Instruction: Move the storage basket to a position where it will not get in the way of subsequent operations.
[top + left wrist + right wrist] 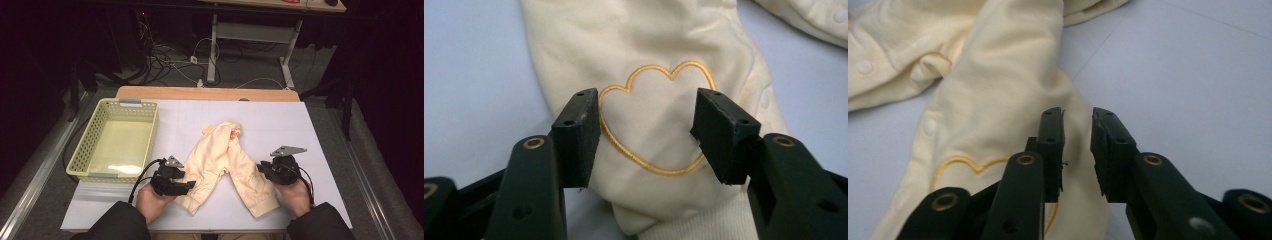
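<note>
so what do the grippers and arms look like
Both grippers, left and right, are black, each with a grey three-cornered plate on top and a black cable trailing back. Their jaws are blocky black pads on arms with brass-ringed holes. The person wears dark sleeves.

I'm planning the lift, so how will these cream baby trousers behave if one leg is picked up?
The trousers will probably droop, since the soft fabric lies creased. They look light and unlikely to slip. The left gripper straddles the embroidered heart, open.
</note>
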A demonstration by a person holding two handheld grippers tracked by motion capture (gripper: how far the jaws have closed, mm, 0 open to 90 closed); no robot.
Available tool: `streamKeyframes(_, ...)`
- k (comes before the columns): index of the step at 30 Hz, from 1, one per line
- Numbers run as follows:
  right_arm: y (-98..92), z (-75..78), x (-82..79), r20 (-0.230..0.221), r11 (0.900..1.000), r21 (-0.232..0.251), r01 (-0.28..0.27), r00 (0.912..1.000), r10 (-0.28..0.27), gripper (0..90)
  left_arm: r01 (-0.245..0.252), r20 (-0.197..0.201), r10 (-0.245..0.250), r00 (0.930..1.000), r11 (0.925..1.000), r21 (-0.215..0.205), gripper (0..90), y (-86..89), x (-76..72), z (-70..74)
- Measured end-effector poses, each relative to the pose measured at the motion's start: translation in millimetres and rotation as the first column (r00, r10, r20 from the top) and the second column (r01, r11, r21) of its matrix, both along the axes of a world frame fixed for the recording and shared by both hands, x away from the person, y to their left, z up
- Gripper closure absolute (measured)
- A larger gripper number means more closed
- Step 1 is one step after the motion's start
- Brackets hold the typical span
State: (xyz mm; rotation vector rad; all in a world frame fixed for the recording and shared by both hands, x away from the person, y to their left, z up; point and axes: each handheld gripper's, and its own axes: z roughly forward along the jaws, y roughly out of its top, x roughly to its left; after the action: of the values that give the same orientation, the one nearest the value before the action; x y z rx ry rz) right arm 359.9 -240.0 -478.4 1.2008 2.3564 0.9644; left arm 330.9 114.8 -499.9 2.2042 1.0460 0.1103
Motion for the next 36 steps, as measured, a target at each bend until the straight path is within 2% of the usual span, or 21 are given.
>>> streamKeyframes(2,-0.1,-0.6,-0.3,-0.005,1.0,0.018,-0.005,1.0,0.006,72.6,0.009,0.015,-0.009,0.9998,0.9999,-0.006,41.6,-2.3,-0.4,4.9)
streamKeyframes(5,2.1,-2.7,-0.9,-0.011,1.0,0.014,-0.018,0.9998,0.018,71.2,0.014,0.038,-0.014,0.9992,0.9999,-0.008,41.2,-8.1,0.5,13.7)
streamKeyframes(10,5.1,-4.4,-2.1,-0.012,0.999,0.016,-0.035,0.9993,0.035,69.2,0.02,0.059,-0.019,0.9981,0.9997,-0.011,41.1,-18.4,12.5,24.7)
streamKeyframes(13,4.5,-5.2,-1.3,-0.012,0.999,0.018,-0.034,0.9993,0.034,67.7,0.032,0.046,-0.031,0.9985,0.9994,-0.015,41.2,-26.3,21.1,28.7)
streamKeyframes(16,3.7,-5.1,-1.4,-0.01,0.999,0.025,-0.03,0.9995,0.03,66.5,0.035,0.037,-0.035,0.9987,0.9994,-0.003,41.6,-32.8,29.6,31.7)
streamKeyframes(19,3.2,-5.2,-1.2,-0.009,0.999,0.025,-0.032,0.9995,0.032,65.9,0.031,0.07,-0.032,0.997,0.9992,0.025,41.1,-38.6,35.4,33.3)
streamKeyframes(21,3.0,-5.1,-1.1,-0.011,0.999,0.025,-0.032,0.9994,0.032,65.7,0.033,0.064,-0.035,0.9973,0.9992,0.024,41.0,-42.1,39.7,33.9)
streamKeyframes(23,3.0,-5.3,-0.7,-0.012,0.999,0.026,-0.033,0.9994,0.033,65.4,0.037,0.074,-0.038,0.9965,0.9991,0.023,40.9,-45.9,43.0,35.1)
streamKeyframes(28,2.8,-5.9,0.0,-0.012,0.999,0.024,-0.035,0.9993,0.036,63.7,0.036,0.06,-0.037,0.9975,0.9991,0.024,38.8,-52.3,54.9,38.1)
streamKeyframes(32,2.3,-5.9,0.4,-0.018,0.999,0.03,-0.034,0.9993,0.034,63.4,0.036,0.039,-0.036,0.9986,0.9994,0.003,37.9,-54.9,65.6,39.0)
streamKeyframes(36,2.2,-6.2,0.9,-0.021,0.999,0.03,-0.035,0.9991,0.036,63.0,0.019,0.036,-0.021,0.9991,0.9994,0.03,36.5,-58.8,76.8,40.4)
